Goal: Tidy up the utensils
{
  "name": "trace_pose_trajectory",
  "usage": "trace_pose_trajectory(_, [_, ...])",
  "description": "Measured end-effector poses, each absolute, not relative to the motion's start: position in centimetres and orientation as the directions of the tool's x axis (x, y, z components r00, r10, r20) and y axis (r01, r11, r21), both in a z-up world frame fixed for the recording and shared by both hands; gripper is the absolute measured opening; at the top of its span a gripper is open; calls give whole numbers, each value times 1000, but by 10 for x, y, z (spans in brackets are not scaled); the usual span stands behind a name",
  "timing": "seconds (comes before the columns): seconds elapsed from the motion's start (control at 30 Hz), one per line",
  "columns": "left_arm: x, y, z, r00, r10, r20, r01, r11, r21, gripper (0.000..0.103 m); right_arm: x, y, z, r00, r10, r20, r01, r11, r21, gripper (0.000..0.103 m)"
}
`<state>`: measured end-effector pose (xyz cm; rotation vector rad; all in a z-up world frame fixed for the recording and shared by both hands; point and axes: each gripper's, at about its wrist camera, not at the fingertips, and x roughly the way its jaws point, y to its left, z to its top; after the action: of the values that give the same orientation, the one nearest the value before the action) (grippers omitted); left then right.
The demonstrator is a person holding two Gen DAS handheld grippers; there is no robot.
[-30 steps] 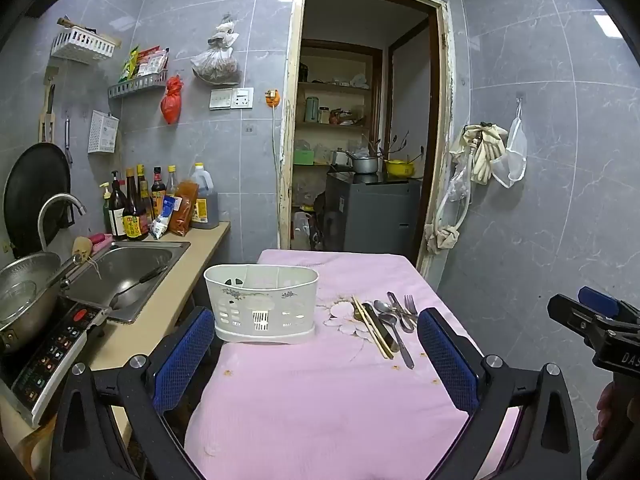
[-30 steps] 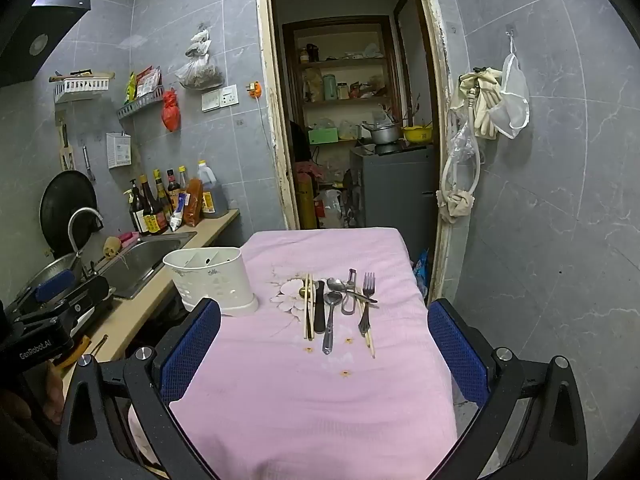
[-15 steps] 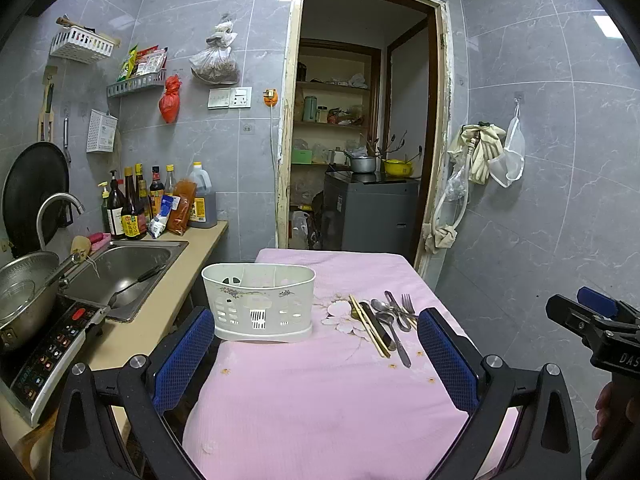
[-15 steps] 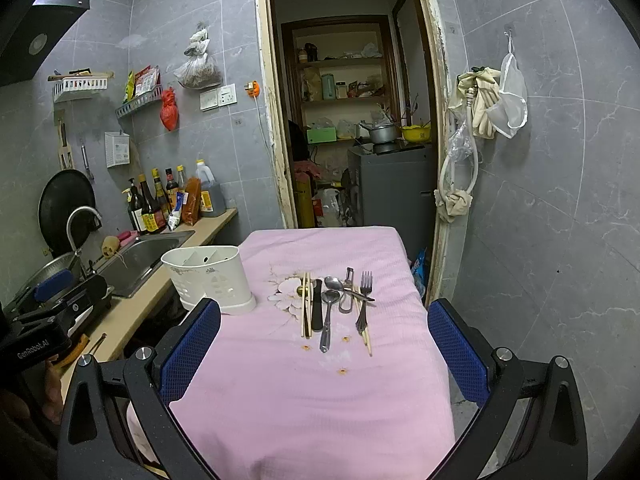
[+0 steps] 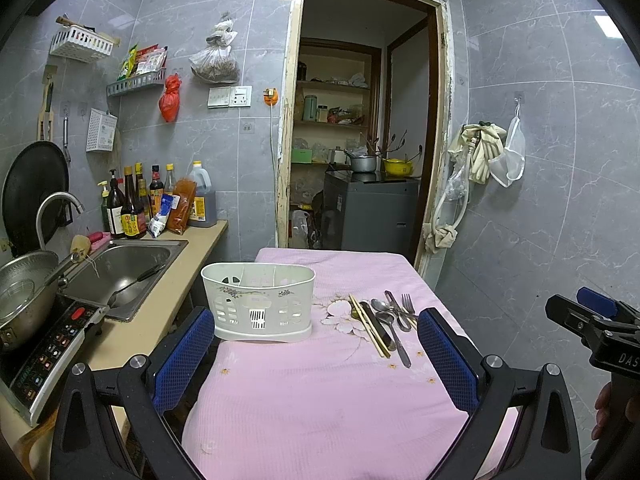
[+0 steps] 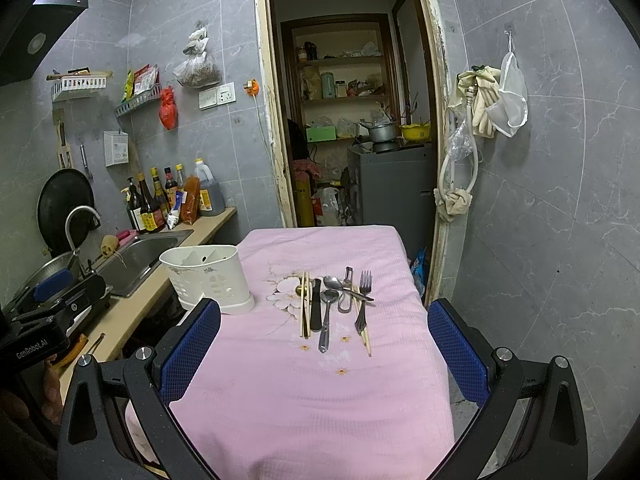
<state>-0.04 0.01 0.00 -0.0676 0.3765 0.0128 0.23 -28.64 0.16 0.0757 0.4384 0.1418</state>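
A white slotted utensil caddy stands on the left of the pink-clothed table. To its right lies a row of utensils: chopsticks, a dark-handled knife, spoons, a fork and more chopsticks; they also show in the left wrist view. My left gripper is open and empty, held above the table's near half. My right gripper is open and empty, short of the utensils.
A counter with a steel sink, sauce bottles, an induction cooker and a pot runs along the left. A doorway opens behind the table. A grey tiled wall with hanging gloves stands on the right.
Both grippers have drawn slightly back and up; the caddy and utensils sit a little farther away in both views. Nothing on the table has moved.
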Motion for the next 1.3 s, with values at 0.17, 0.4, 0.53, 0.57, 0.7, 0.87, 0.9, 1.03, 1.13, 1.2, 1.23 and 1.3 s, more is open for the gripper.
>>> trace_pose_trajectory(0.17, [0,0,0,930,-1,-368,-24,998,-63,102,4,-286,1,895,153,-419,-120,987,103,102])
trace_pose_trajectory(0.4, [0,0,0,929,-1,-369,-24,998,-65,102,7,-289,1,895,153,-420,-120,987,103,102])
trace_pose_trajectory(0.53, [0,0,0,929,-1,-369,-24,998,-64,102,8,-288,-1,894,152,-421,-120,988,102,102])
trace_pose_trajectory(0.57, [0,0,0,929,-2,-370,-24,998,-65,102,9,-288,-1,894,151,-421,-119,988,102,102])
trace_pose_trajectory(0.7, [0,0,0,929,-2,-370,-24,998,-65,102,11,-288,-7,893,150,-423,-118,988,101,102])
trace_pose_trajectory(0.87, [0,0,0,929,-2,-371,-24,998,-65,102,13,-292,-10,893,149,-425,-117,988,101,102])
trace_pose_trajectory(0.9, [0,0,0,928,-2,-371,-24,998,-65,102,13,-292,-9,893,149,-425,-117,988,100,102])
trace_pose_trajectory(1.03, [0,0,0,928,-2,-372,-24,998,-66,102,12,-291,-6,892,148,-427,-117,988,99,102])
trace_pose_trajectory(1.13, [0,0,0,928,-2,-372,-24,998,-65,102,19,-290,-19,891,146,-431,-116,989,94,102])
trace_pose_trajectory(1.2, [0,0,0,928,-2,-373,-24,998,-66,102,20,-290,-18,891,147,-429,-117,988,97,102])
trace_pose_trajectory(1.23, [0,0,0,928,-2,-373,-25,998,-65,102,20,-290,-18,891,147,-430,-116,988,98,102])
trace_pose_trajectory(1.3, [0,0,0,928,-2,-374,-24,998,-65,102,20,-289,-18,891,147,-430,-116,988,98,102])
